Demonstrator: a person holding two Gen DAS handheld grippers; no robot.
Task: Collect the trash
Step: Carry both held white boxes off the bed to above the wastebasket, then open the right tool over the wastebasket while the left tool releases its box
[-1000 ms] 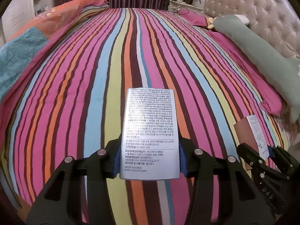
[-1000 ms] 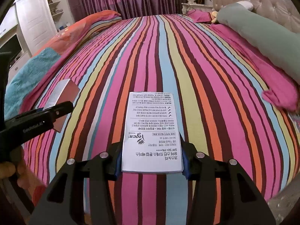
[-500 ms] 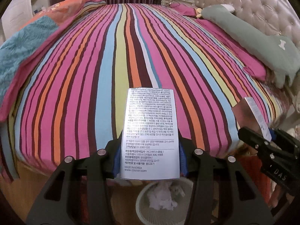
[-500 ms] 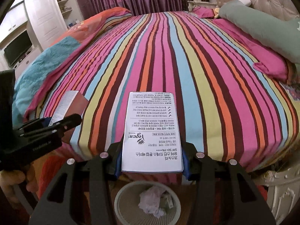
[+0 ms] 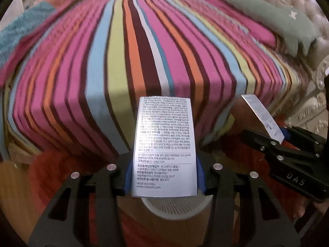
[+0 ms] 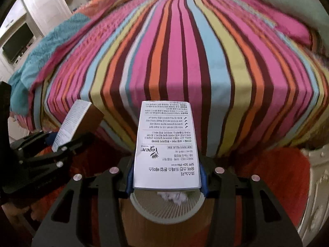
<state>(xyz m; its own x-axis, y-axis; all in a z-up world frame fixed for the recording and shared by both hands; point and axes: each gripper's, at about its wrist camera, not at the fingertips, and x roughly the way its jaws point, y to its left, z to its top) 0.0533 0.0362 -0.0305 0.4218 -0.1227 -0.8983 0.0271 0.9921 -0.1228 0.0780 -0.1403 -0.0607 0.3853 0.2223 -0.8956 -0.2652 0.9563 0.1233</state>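
I grip one carton per gripper: left gripper [image 5: 164,177] clamps its carton [image 5: 164,144], right gripper [image 6: 166,177] its carton [image 6: 166,144]. Wastebasket [image 6: 167,205] lies directly below both, long axes pointing forward.

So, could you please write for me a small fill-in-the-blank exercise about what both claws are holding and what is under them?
1. The left claw is shut on a white cardboard box printed with black ____ text.
2. The right claw grips another white printed box showing the word "____" in cursive script.
3. Below both boxes stands a round white mesh ____.
4. Behind them lies a bed with a colourful ____ cover.

Missing words: Korean; Vegan; wastebasket; striped
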